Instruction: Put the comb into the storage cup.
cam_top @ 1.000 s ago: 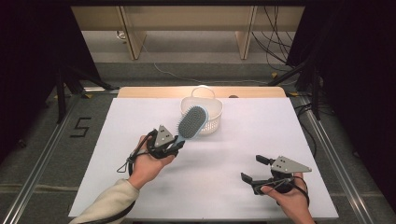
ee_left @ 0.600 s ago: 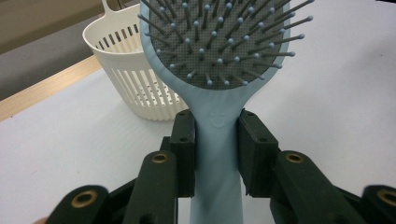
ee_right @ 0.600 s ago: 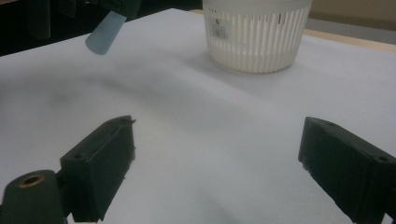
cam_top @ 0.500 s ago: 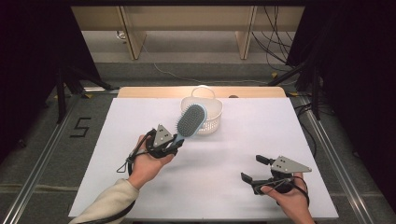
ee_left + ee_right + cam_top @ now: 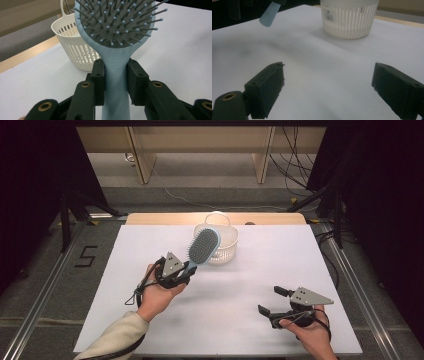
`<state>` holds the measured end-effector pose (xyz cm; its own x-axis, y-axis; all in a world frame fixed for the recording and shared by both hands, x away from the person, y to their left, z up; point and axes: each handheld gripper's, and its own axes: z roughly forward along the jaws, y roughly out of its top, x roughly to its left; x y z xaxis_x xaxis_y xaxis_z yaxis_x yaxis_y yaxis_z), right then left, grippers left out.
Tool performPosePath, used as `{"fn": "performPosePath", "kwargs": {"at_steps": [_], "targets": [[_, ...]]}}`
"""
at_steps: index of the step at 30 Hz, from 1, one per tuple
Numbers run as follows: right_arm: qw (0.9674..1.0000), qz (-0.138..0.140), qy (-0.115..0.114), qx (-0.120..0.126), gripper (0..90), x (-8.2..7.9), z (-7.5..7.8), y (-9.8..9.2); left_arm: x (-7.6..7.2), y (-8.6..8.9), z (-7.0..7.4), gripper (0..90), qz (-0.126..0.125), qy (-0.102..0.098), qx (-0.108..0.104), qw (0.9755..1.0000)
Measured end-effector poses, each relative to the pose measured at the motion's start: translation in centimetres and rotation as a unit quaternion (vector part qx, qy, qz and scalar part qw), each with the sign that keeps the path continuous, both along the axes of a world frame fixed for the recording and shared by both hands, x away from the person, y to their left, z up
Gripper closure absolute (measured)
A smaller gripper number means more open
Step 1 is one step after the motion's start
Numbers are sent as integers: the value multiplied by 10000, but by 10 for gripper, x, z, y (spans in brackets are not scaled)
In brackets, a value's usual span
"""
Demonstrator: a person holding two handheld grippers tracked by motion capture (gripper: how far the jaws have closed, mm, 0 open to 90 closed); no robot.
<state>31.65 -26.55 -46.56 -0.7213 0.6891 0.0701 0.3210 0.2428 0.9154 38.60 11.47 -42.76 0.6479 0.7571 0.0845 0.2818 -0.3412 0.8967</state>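
A light blue hairbrush with a grey bristle pad is held up off the table, head tilted toward the white slotted basket. My left gripper is shut on its handle; in the left gripper view both pads press the blue handle with the brush head above, and the basket behind. My right gripper rests low at the table's front right, jaws wide open with nothing between them. Its view takes in the basket and the handle's end.
A white sheet covers the table, with a wooden strip along the far edge. Metal rails run down both sides. The basket has a loop handle at its back. Cables lie on the floor beyond.
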Motion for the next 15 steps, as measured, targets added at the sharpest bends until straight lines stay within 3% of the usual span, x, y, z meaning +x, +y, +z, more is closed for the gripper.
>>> {"fn": "performPosePath", "kwargs": {"at_steps": [15], "targets": [[10000, -3, 1, -6, 116, 0, 0, 0, 3, 1, 4, 696, 37, -80, -99, 9999]]}}
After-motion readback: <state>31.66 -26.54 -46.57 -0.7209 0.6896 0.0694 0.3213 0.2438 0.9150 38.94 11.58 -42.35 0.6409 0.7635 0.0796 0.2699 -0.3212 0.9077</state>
